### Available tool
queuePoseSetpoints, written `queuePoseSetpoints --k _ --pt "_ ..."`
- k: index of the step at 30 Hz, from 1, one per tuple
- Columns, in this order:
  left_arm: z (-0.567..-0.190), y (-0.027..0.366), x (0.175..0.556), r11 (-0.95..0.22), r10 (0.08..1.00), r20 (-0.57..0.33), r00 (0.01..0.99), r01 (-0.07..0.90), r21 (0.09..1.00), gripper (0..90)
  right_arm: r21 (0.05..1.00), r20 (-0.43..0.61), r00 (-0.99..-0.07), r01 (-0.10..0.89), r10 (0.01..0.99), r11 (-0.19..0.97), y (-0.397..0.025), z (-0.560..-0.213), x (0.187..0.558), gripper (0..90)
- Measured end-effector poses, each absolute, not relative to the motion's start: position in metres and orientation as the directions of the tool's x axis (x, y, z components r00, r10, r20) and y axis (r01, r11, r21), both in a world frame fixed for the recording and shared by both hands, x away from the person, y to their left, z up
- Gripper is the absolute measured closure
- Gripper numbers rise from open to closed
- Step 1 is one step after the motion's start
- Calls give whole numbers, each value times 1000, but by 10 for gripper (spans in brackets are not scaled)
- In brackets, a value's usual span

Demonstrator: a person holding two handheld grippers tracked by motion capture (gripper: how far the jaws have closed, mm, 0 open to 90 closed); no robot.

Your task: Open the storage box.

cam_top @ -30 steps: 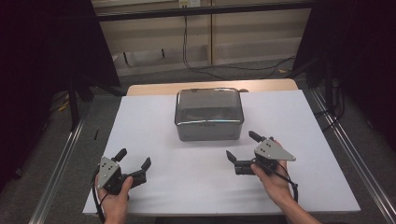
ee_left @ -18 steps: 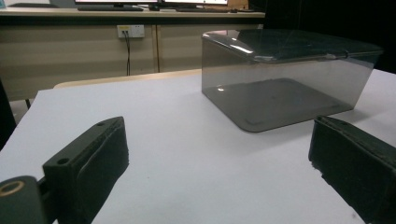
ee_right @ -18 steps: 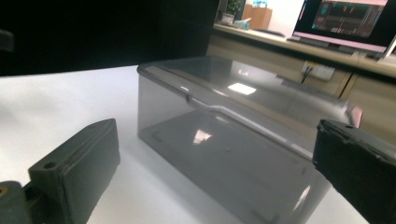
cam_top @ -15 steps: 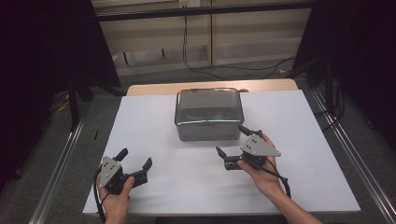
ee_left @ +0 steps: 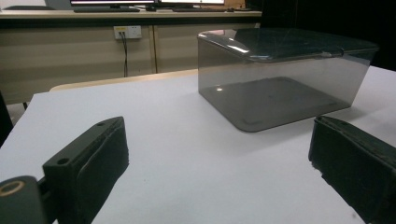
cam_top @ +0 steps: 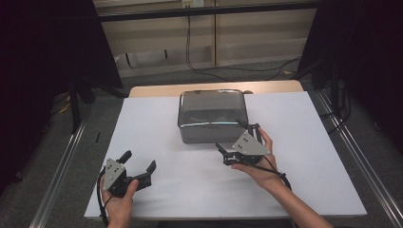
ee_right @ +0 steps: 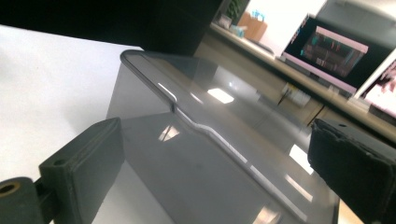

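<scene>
High view puts the smoked, see-through box [cam_top: 212,115] at the far middle of the white table [cam_top: 309,142], lid on, square to the person, which leaves its near wall and lid edge open to a reach from the front. Right gripper [cam_top: 237,138] sits just beside the box's near right corner, tilted, jaws apart and nothing between them; judging by the right gripper view, where the lid's raised tab [ee_right: 198,125] on the box [ee_right: 154,154] lies between the two black jaws, the hand is likely lining up on that lip to lift the lid. Left gripper [cam_top: 139,167] rests low near the table's front left, well apart from the box [ee_left: 280,79], jaws also spread and empty, probably waiting to steady the box. No brand or label is legible on the box; the monitors behind show writing too blurred to read
</scene>
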State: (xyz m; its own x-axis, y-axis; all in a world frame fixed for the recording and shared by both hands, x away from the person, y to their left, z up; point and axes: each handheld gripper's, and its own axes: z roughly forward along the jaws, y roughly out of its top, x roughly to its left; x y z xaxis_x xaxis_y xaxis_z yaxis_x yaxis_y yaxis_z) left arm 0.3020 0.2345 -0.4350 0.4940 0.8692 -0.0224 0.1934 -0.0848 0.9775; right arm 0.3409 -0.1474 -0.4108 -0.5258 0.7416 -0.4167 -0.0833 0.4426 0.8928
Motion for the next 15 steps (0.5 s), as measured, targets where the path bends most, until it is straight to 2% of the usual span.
queuePoseSetpoints --k 2,5,15 --pt "-435 235 302 -88 868 -20 496 194 977 47 857 -491 -494 -123 718 501 -144 -411 340 57" --pt "-435 235 303 -85 870 -23 493 194 977 47 825 -542 -476 -142 692 547 -139 -415 341 79" --pt "-435 236 302 -91 868 -16 496 192 977 47 627 -762 -383 -239 521 742 -124 -420 348 159"
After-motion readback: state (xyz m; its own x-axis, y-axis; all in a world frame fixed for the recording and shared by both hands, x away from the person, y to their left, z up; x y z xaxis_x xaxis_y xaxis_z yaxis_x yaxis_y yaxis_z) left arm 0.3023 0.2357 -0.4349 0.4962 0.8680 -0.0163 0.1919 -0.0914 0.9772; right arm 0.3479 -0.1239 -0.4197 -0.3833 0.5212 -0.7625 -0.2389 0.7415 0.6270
